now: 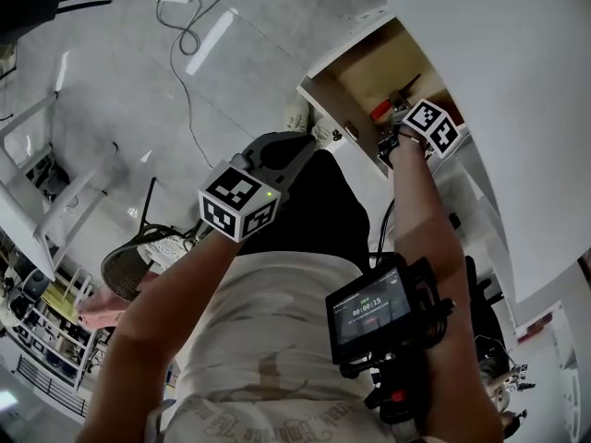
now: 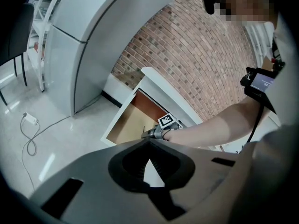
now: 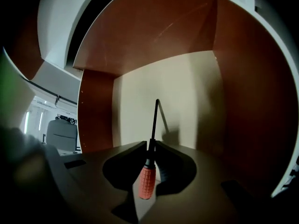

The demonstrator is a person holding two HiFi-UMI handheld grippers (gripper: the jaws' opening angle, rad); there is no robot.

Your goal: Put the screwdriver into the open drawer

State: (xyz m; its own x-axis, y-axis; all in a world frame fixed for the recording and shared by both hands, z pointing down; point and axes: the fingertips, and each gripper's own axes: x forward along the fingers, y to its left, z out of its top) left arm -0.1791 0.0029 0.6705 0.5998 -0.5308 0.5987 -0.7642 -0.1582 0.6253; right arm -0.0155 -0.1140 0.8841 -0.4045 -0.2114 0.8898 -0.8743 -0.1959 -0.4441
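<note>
In the head view, the right gripper is seen at the open drawer, with a bit of red from the screwdriver beside it. The left gripper is held well apart from the drawer, over the floor.

In the left gripper view, its jaws are seen pressed together with nothing in them.

In the right gripper view, the screwdriver is pinched by the jaws just above its orange handle. Its long thin end is pointed straight away from the jaws, at the drawer's pale bottom, and seems to meet its own shadow there. Only letting go is thought to be left, and the right hand is the near one
</note>
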